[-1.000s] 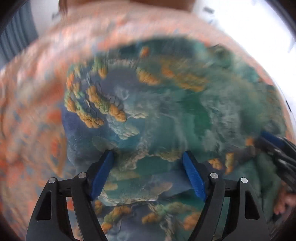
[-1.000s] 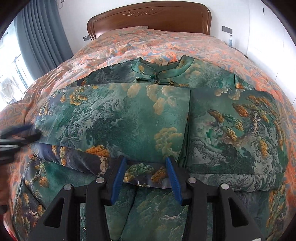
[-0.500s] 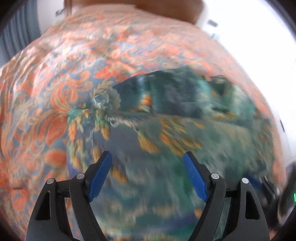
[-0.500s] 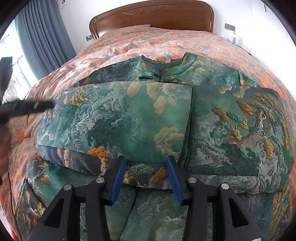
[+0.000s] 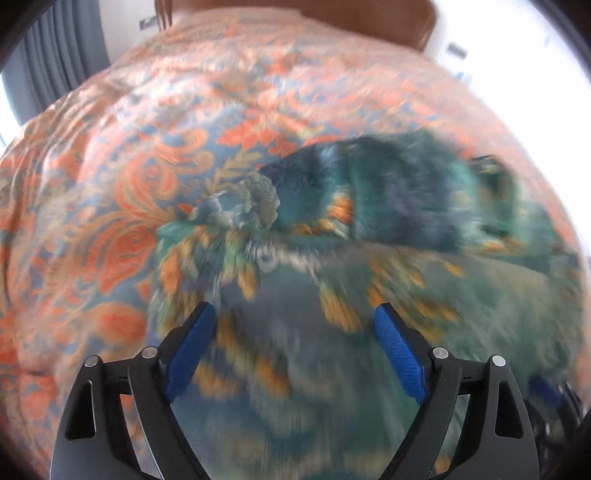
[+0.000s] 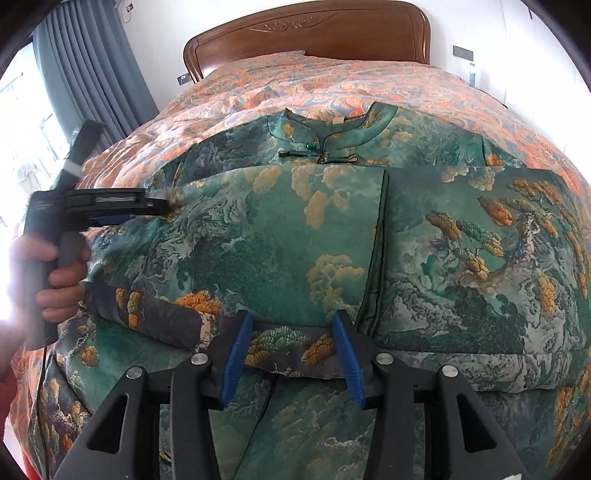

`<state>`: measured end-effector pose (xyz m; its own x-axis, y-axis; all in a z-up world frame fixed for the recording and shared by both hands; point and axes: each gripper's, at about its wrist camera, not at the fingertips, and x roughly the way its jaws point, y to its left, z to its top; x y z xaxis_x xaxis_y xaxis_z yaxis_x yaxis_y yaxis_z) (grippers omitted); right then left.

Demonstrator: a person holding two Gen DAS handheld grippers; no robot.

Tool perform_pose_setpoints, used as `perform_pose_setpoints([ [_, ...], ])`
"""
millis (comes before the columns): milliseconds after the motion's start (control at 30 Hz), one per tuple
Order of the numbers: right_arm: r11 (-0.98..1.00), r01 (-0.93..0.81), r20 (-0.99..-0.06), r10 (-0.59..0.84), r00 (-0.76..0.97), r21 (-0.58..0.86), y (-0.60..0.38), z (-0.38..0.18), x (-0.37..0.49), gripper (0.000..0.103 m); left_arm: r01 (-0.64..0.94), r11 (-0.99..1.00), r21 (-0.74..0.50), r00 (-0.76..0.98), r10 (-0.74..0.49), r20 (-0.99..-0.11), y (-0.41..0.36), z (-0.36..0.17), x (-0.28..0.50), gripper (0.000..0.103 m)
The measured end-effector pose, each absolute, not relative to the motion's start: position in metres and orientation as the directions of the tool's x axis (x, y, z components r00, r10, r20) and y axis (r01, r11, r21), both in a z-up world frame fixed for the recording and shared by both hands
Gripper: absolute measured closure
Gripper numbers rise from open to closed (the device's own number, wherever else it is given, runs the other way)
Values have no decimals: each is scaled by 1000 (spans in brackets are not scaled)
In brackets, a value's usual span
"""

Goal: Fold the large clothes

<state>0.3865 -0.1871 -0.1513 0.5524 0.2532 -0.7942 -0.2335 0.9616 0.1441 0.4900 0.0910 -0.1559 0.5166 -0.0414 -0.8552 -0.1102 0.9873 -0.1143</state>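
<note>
On the bed (image 6: 369, 85), spread over an orange-and-blue patterned quilt (image 5: 155, 155), lies the green garment (image 6: 295, 240) with pine-and-cloud print, collar (image 6: 325, 129) toward the far wooden headboard (image 6: 306, 33). Both sleeves folded in across the chest; they meet at a vertical seam right of centre. Lower skirt runs toward the near edge, under the right tongs (image 6: 291, 354).

Right tongs: blue pads set apart, a ridge of the folded fabric's near hem lying between them (whether the pads press it, cannot tell).

Left tongs (image 5: 291, 350): fingers spread wide over the garment's left portion, nothing between them. That view is motion-blurred. Seen from the right wrist camera, the left tool is held in a bare hand (image 6: 55, 284) at the garment's left edge, tip at the folded sleeve's far-left corner.

Surroundings: grey curtain (image 6: 92, 74) and bright window on the left, white wall on the right. Bare quilt shows to the left and far side of the garment; near side is crowded by fabric.
</note>
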Motion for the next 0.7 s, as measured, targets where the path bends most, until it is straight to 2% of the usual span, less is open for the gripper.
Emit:
perform_pose_setpoints([
  [67,962,-218,-780,261,569,163,-191,-141,377,57,-66,990,-124,553,-67,-831,92,-136,453,12],
  [167,960,-205,-756,277,593,191,-199,-121,351,46,-11,995,-101,581,-76,-810,89,-120,394,8],
  [267,966,-197,-724,255,641,166,-207,-104,312,44,12,999,-52,595,-49,-802,78,-112,328,7],
  [433,981,-171,-683,187,706,92,-223,-86,239,39,-7,999,-39,624,-26,-781,60,-112,237,6],
  [467,986,-154,-676,155,721,62,-226,-83,221,38,-14,1000,-22,635,-8,-772,56,-113,227,6],
  [533,993,-117,-665,98,741,16,-233,-80,194,28,-25,999,32,666,41,-745,42,-111,202,5],
  [700,998,-61,-622,49,782,2,-249,-71,128,26,-3,999,48,701,36,-712,19,-103,156,4],
])
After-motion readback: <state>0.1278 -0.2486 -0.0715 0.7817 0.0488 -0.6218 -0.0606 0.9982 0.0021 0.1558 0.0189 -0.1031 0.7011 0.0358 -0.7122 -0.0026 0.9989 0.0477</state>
